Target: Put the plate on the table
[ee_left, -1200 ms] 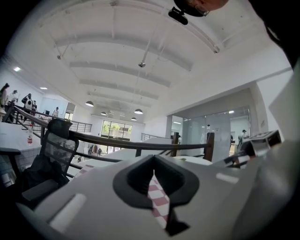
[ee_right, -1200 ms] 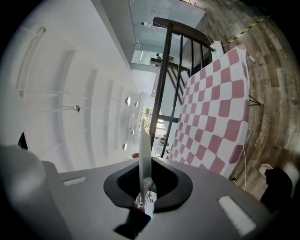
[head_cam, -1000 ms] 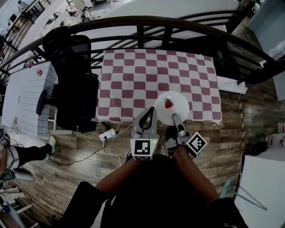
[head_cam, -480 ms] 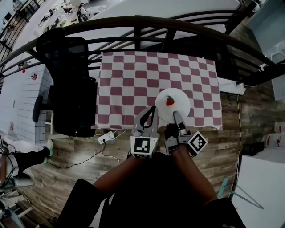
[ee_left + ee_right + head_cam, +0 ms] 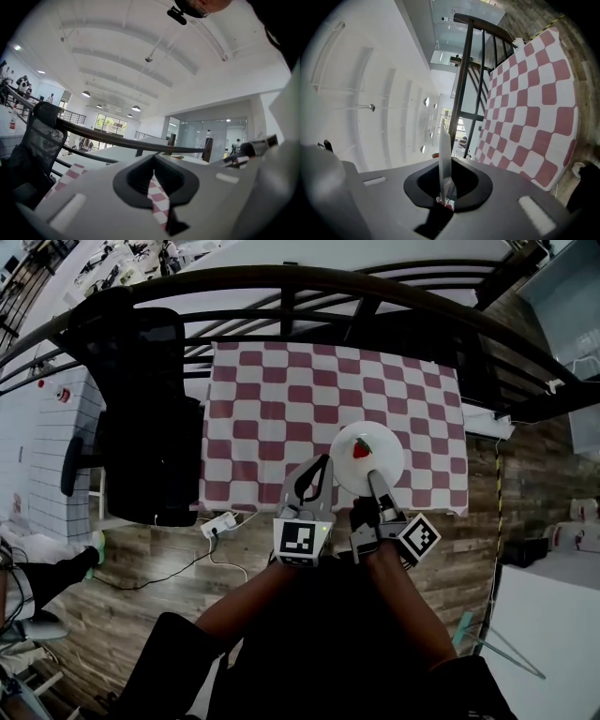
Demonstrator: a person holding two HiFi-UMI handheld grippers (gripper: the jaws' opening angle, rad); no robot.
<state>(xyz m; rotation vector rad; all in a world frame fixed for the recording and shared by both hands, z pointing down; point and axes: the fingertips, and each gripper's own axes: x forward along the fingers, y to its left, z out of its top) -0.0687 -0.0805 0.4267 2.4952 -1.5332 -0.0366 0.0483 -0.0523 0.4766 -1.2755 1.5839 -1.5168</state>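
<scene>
The plate (image 5: 377, 441), with a strawberry (image 5: 361, 450) on it, is seen at about 5 o'clock on the checkered table (image 5: 272, 399), just inside the near edge. Whether it rests on the cloth cannot be told. Bare cloth is left from 9 to 12 o'clock of it, bounded by a black chair (image 5: 141, 409) and a railing (image 5: 309, 282). Its near rim is clamped by the right gripper (image 5: 374, 480). The left gripper (image 5: 323, 463), jaws closed on nothing, is held at its 9 o'clock.
</scene>
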